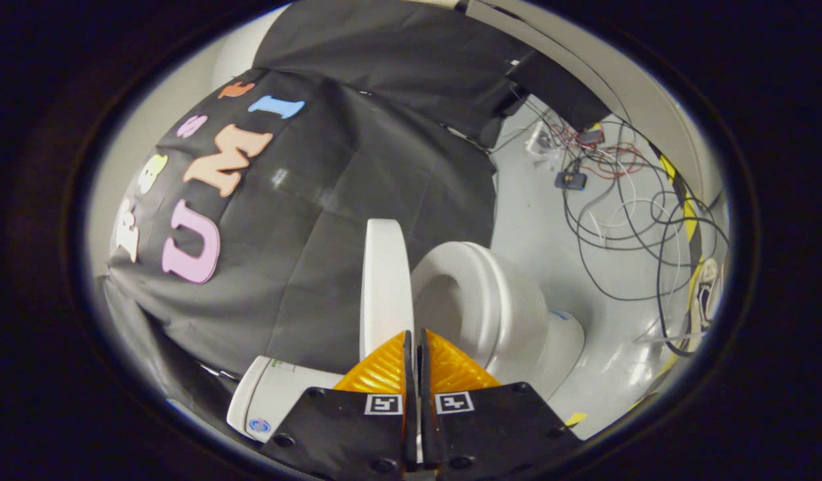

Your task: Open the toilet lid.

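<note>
My jaws (415, 347) sit nearly closed at lower centre, gripping nothing, just below the raised white plastic toilet lid (386, 280) beside its white seat (491, 294).

The gripper (415, 347) has ribbed fingers (384, 371) on dark screwed plates, each bearing a small square black-and-white marker (384, 404).

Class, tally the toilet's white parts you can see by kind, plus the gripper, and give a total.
Lid, raised on edge: 1
Seat ring: 1
Tank: 1
Gripper, fingers nearly closed at the lid's edge: 1
Total: 4
</note>
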